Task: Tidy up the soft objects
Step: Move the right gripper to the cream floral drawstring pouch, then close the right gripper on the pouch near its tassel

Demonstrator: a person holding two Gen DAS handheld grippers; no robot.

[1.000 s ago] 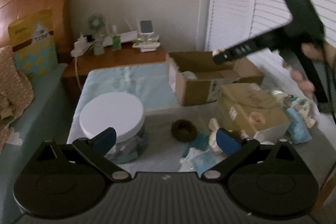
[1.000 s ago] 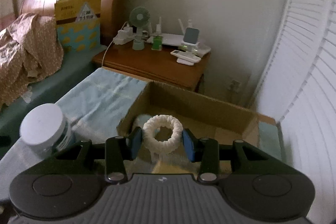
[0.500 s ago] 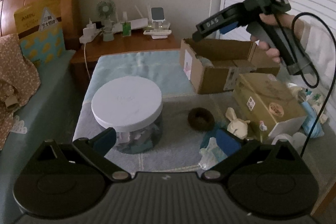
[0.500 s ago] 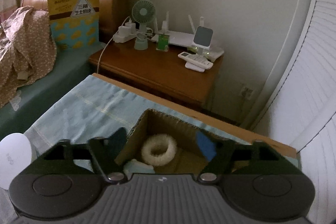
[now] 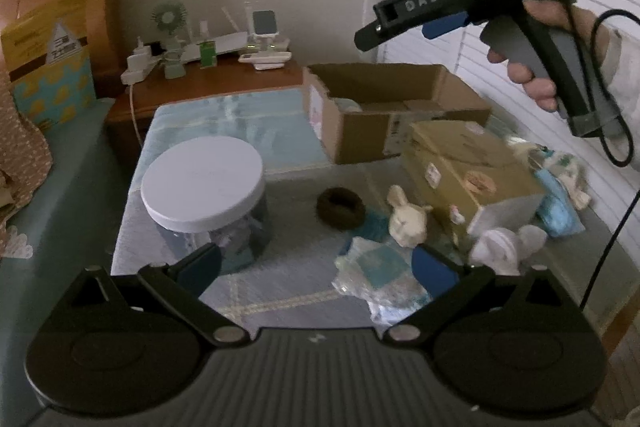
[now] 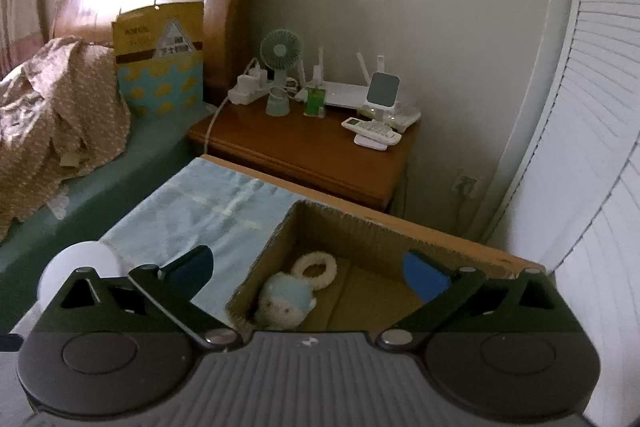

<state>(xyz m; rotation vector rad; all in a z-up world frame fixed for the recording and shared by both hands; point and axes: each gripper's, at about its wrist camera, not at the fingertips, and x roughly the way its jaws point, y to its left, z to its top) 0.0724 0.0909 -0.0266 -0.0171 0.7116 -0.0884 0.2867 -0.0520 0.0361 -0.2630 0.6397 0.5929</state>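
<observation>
Now the cardboard box point(image 6: 360, 247) is taken as landmark. Above it the right gripper point(image 6: 308, 267) is seen spread wide and empty; the white ring scrunchie point(image 6: 316, 265), clamped a second ago, lies inside against the blue plush point(image 6: 286, 301). One deposit is judged done. Well short of the box, the left gripper point(image 5: 316, 267) is held wide, empty, with the brown scrunchie point(image 5: 340, 207) and rabbit toy point(image 5: 408, 221) unsorted.

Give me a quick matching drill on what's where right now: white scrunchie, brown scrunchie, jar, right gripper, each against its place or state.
Things:
1. white scrunchie
2. brown scrunchie
3. jar
4. right gripper

Places or states:
A. on the table, left of the rabbit toy
B. open, above the box
C. lying in the box beside a blue plush
D. capped with a white lid

Pairs: 1-C, 2-A, 3-D, 4-B
</observation>
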